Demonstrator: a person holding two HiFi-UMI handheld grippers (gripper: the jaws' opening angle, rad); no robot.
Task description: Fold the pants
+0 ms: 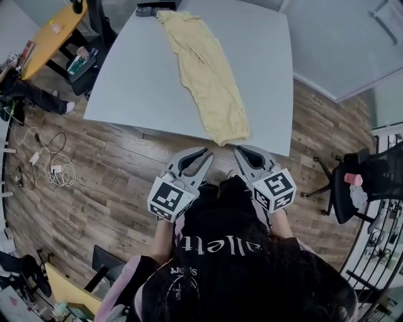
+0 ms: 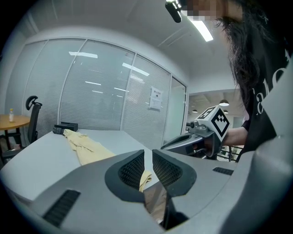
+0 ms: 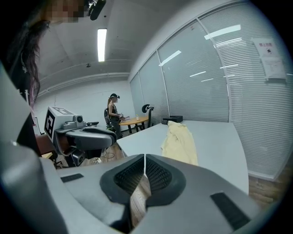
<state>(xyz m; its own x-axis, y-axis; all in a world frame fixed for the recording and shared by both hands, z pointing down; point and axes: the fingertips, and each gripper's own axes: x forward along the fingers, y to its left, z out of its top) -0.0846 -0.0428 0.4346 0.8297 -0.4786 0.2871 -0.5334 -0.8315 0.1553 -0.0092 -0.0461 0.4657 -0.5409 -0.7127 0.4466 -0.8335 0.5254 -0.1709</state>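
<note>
In the head view, the yellow pants (image 1: 204, 75) are being shown stretched out lengthwise on the grey table (image 1: 138, 75). One end is lying at the near edge and the other at the far edge, beside a dark object (image 1: 155, 9). The left gripper (image 1: 203, 153) and the right gripper (image 1: 240, 151) are being held side by side above the wooden floor (image 1: 107, 182), just short of the near table edge. Their tips are being pointed toward the near end of the pants without touching it.

In the left gripper view, the left gripper (image 2: 147, 157) is being held with its jaws only narrowly apart, and nothing is being gripped. The near end of the pants (image 2: 84, 148) is being seen through the slim gap, farther off on the table (image 2: 41, 160). The right gripper (image 2: 167, 145) is being seen close by on the right.

In the right gripper view, the right gripper (image 3: 144, 164) is being kept closed, its jaws meeting at the tips with nothing between them. Floor boards are being seen below the jaws. The pants (image 3: 179, 141) are lying ahead on the table (image 3: 219, 141), apart from the jaws, and the left gripper (image 3: 112, 135) is being seen at the left. A person (image 3: 112, 114) is standing by a round table (image 3: 135, 120) in the background.
</note>
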